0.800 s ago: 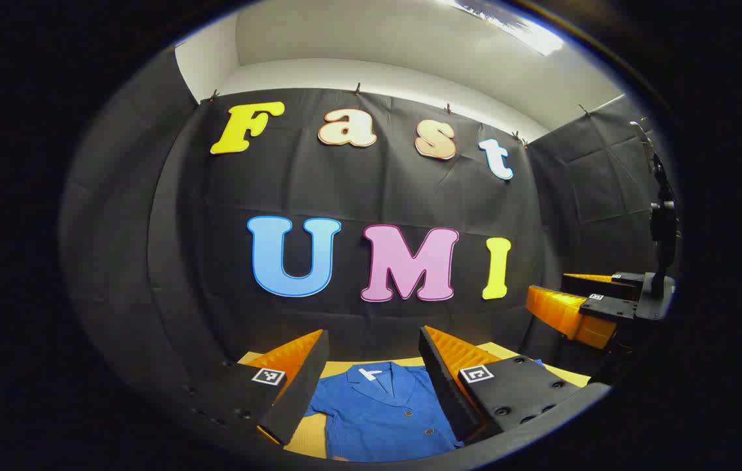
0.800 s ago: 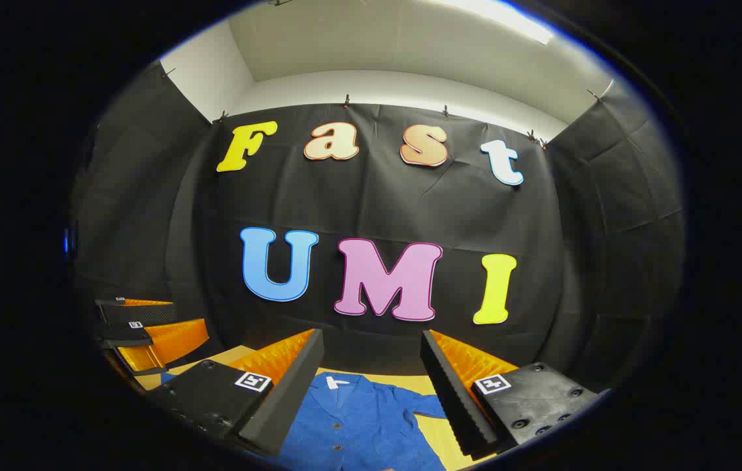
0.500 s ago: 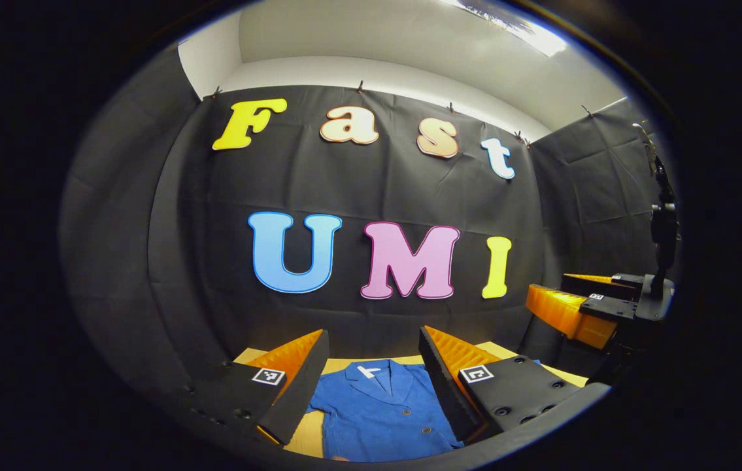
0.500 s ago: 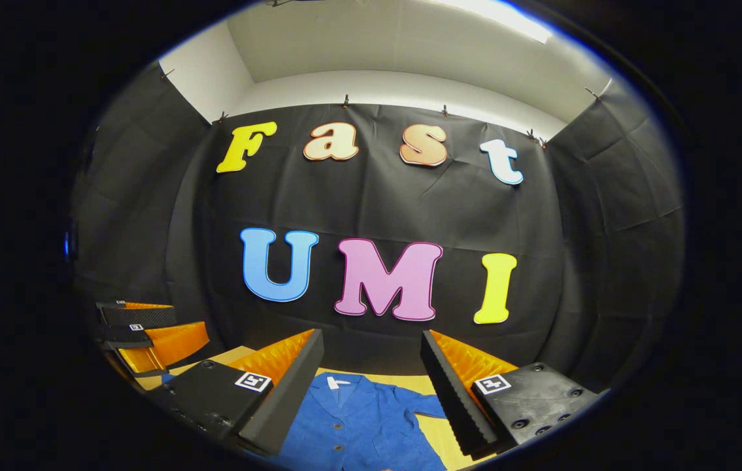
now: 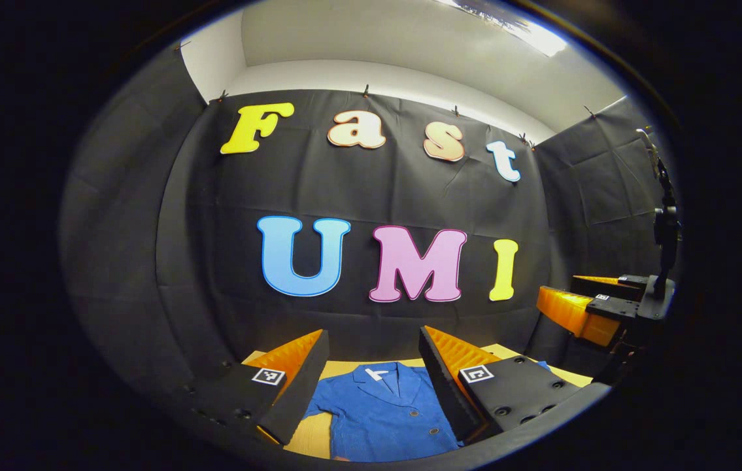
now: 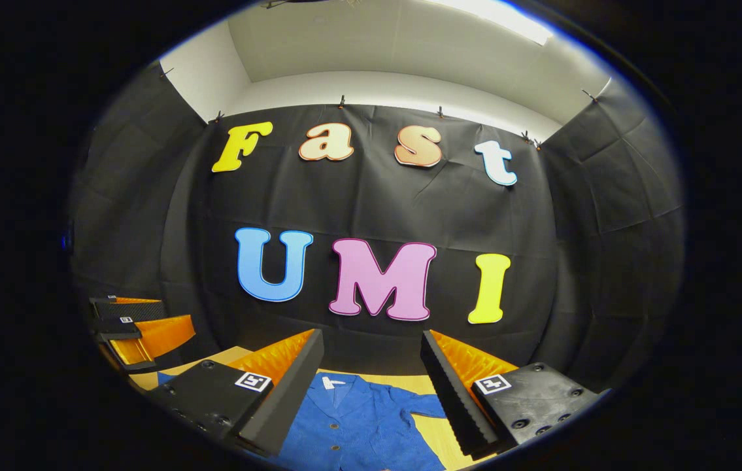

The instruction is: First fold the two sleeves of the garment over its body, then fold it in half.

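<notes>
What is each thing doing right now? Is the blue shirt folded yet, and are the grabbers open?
Blue shirt: lying flat on the table, buttoned, sleeves not yet folded.
Left gripper: open, held above the shirt, holding nothing.
Right gripper: open, held above the shirt, holding nothing.
Table: shirt spread on it.

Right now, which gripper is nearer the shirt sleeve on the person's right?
Right. The right gripper hovers open by that sleeve; the left gripper is off beyond the shirt's other side.
</notes>
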`<move>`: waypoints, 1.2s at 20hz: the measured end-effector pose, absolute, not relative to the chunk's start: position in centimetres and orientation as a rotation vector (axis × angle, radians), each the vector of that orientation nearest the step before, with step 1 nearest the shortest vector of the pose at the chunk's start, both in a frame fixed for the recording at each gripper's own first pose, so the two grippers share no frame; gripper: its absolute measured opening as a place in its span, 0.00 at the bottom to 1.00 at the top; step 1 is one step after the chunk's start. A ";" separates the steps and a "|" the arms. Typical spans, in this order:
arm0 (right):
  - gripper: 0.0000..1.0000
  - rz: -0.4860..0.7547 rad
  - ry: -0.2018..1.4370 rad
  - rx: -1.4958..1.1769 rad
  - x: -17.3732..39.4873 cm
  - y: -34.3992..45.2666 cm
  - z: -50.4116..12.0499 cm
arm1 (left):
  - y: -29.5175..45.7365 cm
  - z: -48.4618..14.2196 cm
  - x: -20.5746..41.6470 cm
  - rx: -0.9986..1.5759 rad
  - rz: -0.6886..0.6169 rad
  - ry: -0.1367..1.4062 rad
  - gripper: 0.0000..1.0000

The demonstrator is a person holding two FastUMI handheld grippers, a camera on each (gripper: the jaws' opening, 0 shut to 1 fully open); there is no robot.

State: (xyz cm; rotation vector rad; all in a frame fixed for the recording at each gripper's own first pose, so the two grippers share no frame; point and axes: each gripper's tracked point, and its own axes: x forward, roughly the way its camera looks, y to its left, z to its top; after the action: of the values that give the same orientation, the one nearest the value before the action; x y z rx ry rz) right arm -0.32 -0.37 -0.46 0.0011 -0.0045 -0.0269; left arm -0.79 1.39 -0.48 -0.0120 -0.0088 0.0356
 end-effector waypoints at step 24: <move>0.96 0.012 0.107 0.017 0.8 -1.1 -4.3 | 1.3 -3.1 -0.2 -0.008 0.067 0.059 0.78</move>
State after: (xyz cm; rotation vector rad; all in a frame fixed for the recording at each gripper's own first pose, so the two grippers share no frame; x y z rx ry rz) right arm 0.76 -1.06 -4.35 0.0167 0.1071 0.0118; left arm -0.17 1.27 -3.11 -0.0081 0.0587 0.0669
